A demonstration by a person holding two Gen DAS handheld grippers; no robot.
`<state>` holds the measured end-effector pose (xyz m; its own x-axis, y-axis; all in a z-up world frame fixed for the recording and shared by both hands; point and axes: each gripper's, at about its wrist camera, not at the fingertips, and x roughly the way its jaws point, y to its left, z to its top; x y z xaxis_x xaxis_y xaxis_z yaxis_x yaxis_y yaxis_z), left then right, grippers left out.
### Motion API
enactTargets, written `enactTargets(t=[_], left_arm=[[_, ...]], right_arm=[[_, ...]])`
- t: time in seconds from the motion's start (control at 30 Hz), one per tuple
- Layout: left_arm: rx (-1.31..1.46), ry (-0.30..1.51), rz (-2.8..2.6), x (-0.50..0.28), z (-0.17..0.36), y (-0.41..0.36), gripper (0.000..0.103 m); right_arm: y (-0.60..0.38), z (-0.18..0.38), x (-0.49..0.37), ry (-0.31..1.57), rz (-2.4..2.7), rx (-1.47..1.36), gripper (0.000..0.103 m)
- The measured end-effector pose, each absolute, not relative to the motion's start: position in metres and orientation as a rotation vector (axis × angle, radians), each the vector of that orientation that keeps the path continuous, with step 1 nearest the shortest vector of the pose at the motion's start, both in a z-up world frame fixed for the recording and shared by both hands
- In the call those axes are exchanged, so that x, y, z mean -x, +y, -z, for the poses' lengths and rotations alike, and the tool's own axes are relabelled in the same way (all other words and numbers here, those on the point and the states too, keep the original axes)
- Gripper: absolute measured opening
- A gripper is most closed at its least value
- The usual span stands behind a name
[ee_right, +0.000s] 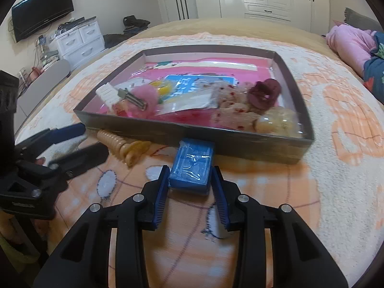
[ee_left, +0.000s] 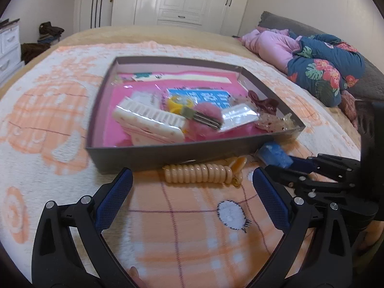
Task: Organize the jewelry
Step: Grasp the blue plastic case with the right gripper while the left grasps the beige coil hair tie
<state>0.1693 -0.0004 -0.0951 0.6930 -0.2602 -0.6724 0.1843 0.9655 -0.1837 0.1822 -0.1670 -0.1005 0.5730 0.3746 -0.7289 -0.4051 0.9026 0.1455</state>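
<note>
A shallow grey tray (ee_left: 168,152) (ee_right: 240,144) lies on the blanket-covered bed, holding a white comb (ee_left: 148,117), a pink pompom clip (ee_left: 204,122), a maroon scrunchie (ee_right: 264,91) and other trinkets. In front of it lie a peach spiral hair tie (ee_left: 199,174) (ee_right: 112,141) and an amber clip (ee_right: 136,151). My left gripper (ee_left: 192,171) (ee_right: 93,139) stands wide open, its fingers on either side of the hair tie, not touching it. My right gripper (ee_right: 189,182) (ee_left: 280,163) is shut on a small blue plastic-wrapped box (ee_right: 192,165) (ee_left: 276,154) resting on the blanket against the tray's front wall.
Pink and floral bedding (ee_left: 319,67) is piled at the right of the bed. Beyond the bed stand white wardrobes (ee_left: 182,0), a white drawer unit (ee_right: 76,40) and a wall TV (ee_right: 40,9). Orange-patterned blanket (ee_left: 48,120) spreads left of the tray.
</note>
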Motion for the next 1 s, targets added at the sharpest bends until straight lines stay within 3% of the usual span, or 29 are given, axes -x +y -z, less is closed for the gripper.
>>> enactTargets(t=[0.43, 0.6, 0.67, 1.0], left_arm=[[0.046, 0.825, 0.224, -0.184, 0.106, -0.021, 0.091], [0.043, 0.841, 0.198, -0.185, 0.106, -0.018, 0.067], [0.045, 0.841, 0.203, -0.184, 0.105, -0.017, 0.062], [0.128, 0.828, 0.245, -0.168, 0.094, 0.000, 0.061]], right_arm=[[-0.193, 0.084, -0.174, 0.806, -0.436, 0.002, 0.034], [-0.191, 0.077, -0.169, 0.790, -0.444, 0.005, 0.034], [-0.191, 0.075, -0.168, 0.782, -0.445, 0.008, 0.034], [-0.185, 0.069, -0.159, 0.776, -0.473, 0.017, 0.034]])
